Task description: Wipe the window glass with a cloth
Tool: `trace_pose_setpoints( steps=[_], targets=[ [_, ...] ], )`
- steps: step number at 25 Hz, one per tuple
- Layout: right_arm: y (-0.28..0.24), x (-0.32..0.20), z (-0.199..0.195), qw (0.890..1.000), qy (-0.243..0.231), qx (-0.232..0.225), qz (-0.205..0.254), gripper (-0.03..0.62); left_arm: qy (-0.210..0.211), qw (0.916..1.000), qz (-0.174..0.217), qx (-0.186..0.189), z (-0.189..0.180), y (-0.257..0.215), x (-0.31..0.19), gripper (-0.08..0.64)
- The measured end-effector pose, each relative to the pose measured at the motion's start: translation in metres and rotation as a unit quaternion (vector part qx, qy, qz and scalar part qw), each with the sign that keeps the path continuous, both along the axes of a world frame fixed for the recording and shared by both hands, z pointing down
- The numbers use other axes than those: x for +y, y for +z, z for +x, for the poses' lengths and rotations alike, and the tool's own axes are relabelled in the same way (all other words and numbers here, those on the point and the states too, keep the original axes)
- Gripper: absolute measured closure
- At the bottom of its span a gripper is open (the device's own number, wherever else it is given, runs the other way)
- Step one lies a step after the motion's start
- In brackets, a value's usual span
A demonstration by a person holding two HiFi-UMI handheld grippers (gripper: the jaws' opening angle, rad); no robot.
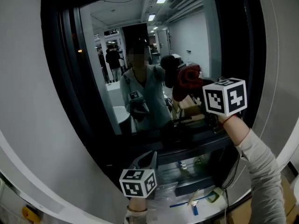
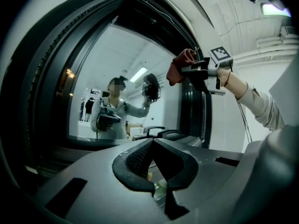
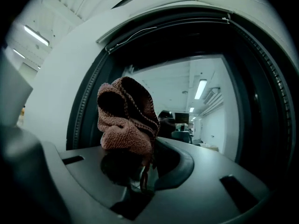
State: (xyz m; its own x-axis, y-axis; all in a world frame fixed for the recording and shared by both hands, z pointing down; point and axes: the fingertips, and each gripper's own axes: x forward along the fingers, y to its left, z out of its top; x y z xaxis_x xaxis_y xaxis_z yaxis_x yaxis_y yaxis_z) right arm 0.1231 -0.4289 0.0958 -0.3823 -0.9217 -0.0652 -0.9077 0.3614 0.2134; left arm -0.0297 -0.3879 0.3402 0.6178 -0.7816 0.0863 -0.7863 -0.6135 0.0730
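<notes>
Reddish knitted cloth (image 3: 125, 118) pinched tight in right claw (image 3: 142, 162), raised near window glass (image 3: 205, 101); contact unclear. Wiping step, likely. Next: press on, sweep across. Left claw (image 2: 152, 146) closed, empty, low.

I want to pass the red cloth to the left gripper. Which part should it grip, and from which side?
Probably the bunched free end of the cloth, which sticks out beyond the right gripper; the other end is pinched there. Come from the person's left, opposite that gripper.
</notes>
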Motion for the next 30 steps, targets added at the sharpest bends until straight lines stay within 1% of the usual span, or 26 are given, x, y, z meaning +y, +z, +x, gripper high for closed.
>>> trace_pose_setpoints(
  steps=[7, 12, 16, 22, 30],
  targets=[
    [0.028, 0.000, -0.077, 0.996, -0.086, -0.006, -0.024, 0.548, -0.040, 0.9992, -0.002, 0.001, -0.035, 0.002, 0.009, 0.556],
    [0.054, -0.007, -0.137, 0.989, -0.145, 0.005, -0.040, 0.548, -0.073, 0.9973, -0.007, 0.001, -0.060, 0.010, 0.007, 0.556],
    [0.078, -0.015, -0.183, 0.982, -0.180, 0.015, -0.060, 0.549, -0.095, 0.9954, -0.010, 0.003, -0.082, 0.014, 0.006, 0.555],
    [0.116, -0.029, -0.226, 0.974, -0.206, 0.014, -0.096, 0.548, -0.122, 0.9924, -0.015, 0.001, -0.106, 0.021, 0.008, 0.556],
    [0.149, -0.044, -0.253, 0.970, -0.206, 0.023, -0.131, 0.548, -0.142, 0.9897, -0.014, 0.001, -0.125, 0.020, 0.014, 0.556]
  ],
)
